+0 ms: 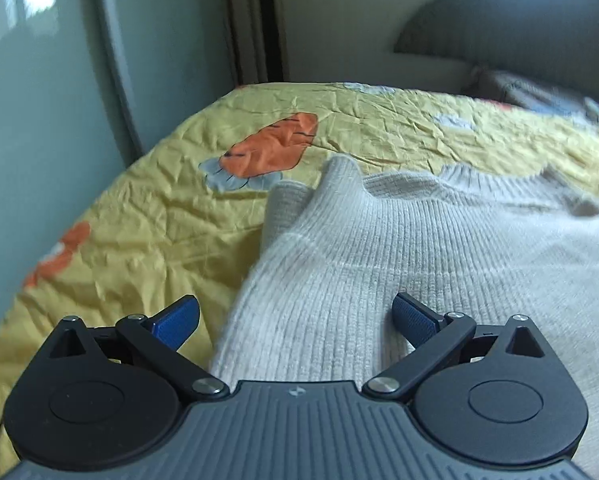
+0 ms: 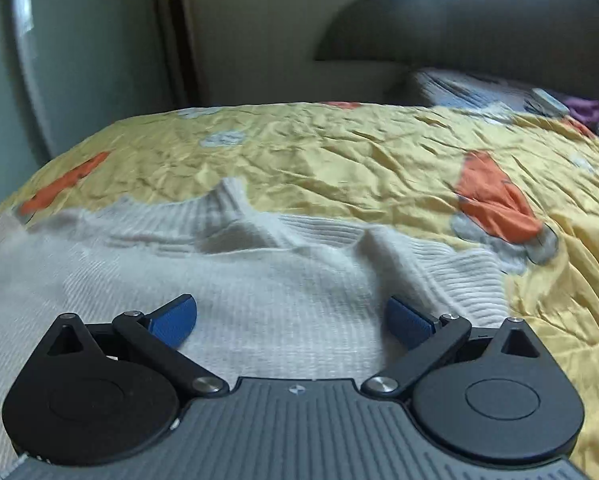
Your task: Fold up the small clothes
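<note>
Bed with crinkled yellow quilt, orange-and-grey patches. Behind the bed: pale wall; dark arched headboard at its right end; tall narrow beige unit and glossy grey-green wardrobe door toward its left. Daylight reflects on that door.

This is a bedroom in a home. A bed fills both views, covered with a crumpled yellow bedspread printed with orange and grey-blue cartoon shapes, and a dark curved headboard rises against the pale wall at its far end, with pillows or folded bedding piled below it. Beside the bed stands a glossy pale-green wardrobe door that reflects a window, and a tall narrow floor-standing unit fills the corner.
</note>
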`<action>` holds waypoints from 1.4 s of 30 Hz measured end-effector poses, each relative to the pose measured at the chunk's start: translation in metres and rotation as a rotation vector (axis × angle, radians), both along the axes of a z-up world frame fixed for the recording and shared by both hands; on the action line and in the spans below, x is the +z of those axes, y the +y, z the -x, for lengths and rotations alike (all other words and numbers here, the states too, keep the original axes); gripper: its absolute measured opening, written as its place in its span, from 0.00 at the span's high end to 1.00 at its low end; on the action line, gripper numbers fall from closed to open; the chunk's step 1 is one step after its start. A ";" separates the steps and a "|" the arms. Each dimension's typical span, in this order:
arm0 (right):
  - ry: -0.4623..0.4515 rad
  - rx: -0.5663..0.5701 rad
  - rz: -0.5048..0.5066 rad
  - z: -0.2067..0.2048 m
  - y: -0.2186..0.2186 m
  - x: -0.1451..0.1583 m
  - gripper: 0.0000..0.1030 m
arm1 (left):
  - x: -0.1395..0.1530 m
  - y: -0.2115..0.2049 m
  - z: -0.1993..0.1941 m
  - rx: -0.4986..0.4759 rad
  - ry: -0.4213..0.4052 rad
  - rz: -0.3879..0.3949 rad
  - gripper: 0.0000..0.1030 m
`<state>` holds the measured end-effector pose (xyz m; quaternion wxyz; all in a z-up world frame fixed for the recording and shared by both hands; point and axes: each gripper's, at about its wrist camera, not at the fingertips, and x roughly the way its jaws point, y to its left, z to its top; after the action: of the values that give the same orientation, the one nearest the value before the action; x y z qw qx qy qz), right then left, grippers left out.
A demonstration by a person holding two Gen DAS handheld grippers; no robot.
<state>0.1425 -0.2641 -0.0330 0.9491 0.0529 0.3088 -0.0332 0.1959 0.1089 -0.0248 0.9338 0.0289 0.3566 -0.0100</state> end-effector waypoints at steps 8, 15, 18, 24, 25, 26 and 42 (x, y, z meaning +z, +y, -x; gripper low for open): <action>-0.003 0.195 0.071 0.050 0.051 -0.003 0.00 | -0.005 -0.003 0.028 -0.026 0.026 0.054 0.00; -0.052 0.082 0.094 0.077 0.063 -0.002 0.00 | -0.012 -0.004 0.042 0.003 -0.023 0.044 0.00; -0.025 0.115 0.115 0.083 0.072 -0.011 0.00 | -0.014 -0.001 0.043 0.020 -0.025 0.069 0.00; -0.091 0.103 0.156 0.094 0.078 -0.026 0.00 | -0.017 -0.002 0.049 0.021 -0.072 0.059 0.00; -0.101 0.103 0.161 0.095 0.079 -0.028 0.00 | -0.018 -0.003 0.051 0.022 -0.085 0.055 0.00; -0.113 0.103 0.164 0.097 0.079 -0.029 0.00 | -0.019 -0.004 0.053 0.022 -0.096 0.050 0.00; -0.115 0.103 0.163 0.097 0.078 -0.029 0.00 | -0.027 0.013 0.056 0.040 -0.104 0.185 0.00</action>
<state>0.0456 -0.1865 -0.0618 0.9668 -0.0387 0.2525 -0.0064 0.1398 0.1218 -0.0519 0.9497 -0.0643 0.3058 -0.0227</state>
